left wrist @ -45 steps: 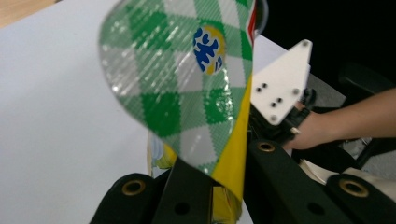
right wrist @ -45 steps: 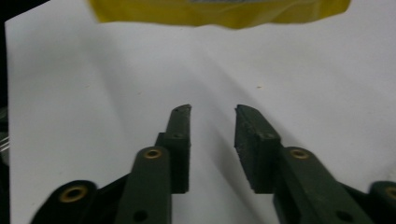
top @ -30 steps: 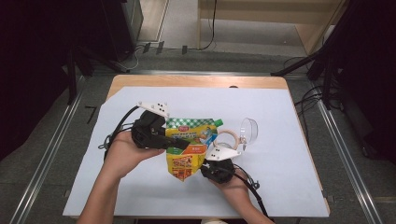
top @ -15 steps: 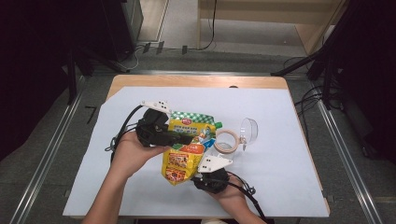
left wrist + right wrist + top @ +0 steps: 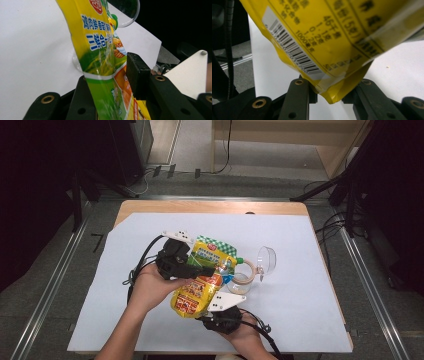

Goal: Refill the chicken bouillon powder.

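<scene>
Clear cup [image 5: 266,261] just beside pouch [image 5: 200,282]

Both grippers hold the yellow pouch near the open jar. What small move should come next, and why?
Probably tilt the pouch a bit further, bringing its green spout over the jar. The left gripper and right gripper both clamp it, and the lid is open.
</scene>
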The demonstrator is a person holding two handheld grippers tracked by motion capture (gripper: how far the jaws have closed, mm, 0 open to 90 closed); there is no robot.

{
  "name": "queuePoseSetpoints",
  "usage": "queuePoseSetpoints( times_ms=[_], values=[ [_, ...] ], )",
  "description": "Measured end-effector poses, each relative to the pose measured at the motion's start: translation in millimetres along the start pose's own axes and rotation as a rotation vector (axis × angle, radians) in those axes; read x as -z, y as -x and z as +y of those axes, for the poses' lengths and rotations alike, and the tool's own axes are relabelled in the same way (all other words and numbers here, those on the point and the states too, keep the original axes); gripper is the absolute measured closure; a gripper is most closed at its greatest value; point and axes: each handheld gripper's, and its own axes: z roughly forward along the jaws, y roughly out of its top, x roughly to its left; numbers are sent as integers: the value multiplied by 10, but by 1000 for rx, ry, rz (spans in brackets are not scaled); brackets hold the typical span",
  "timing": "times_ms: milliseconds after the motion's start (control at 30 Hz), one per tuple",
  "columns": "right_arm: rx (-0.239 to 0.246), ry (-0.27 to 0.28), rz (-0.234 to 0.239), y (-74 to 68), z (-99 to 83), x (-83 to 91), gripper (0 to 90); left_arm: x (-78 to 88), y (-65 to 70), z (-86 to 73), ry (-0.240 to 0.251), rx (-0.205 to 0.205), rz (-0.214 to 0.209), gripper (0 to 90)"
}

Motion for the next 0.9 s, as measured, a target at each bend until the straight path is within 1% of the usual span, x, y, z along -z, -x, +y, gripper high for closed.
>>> queuePoseSetpoints(
  times_ms=[200,267,333,367,433,500,567,667,733,767,800,833,900],
  values=[
    [1,11,24,-42,24,8,739,-75,23,2,3,1,11,656],
    [2,15,30,-53,37,13,735,-97,34,7,-5,3,23,641],
    [8,20,34,-59,49,19,730,-116,44,10,-6,8,23,625],
    [8,22,36,-65,54,20,729,-125,47,11,-5,4,23,623],
    [3,28,43,-68,64,19,726,-147,59,15,-6,10,25,611],
    [-10,32,57,-77,74,15,721,-176,70,19,-12,14,28,597],
    [-11,37,70,-86,84,9,712,-205,80,22,-21,11,26,586],
    [-6,40,74,-109,105,10,698,-237,91,28,-38,6,30,572],
    [-6,45,78,-105,118,17,708,-254,90,30,-38,12,37,556],
    [-7,53,77,-97,124,25,712,-264,84,31,-43,13,28,550],
    [-5,58,82,-87,132,30,705,-272,85,29,-40,14,29,546],
    [-9,63,82,-76,140,36,698,-277,88,28,-41,15,32,546],
    [-38,71,90,-34,156,56,688,-289,89,29,-40,22,36,525]
  ],
)
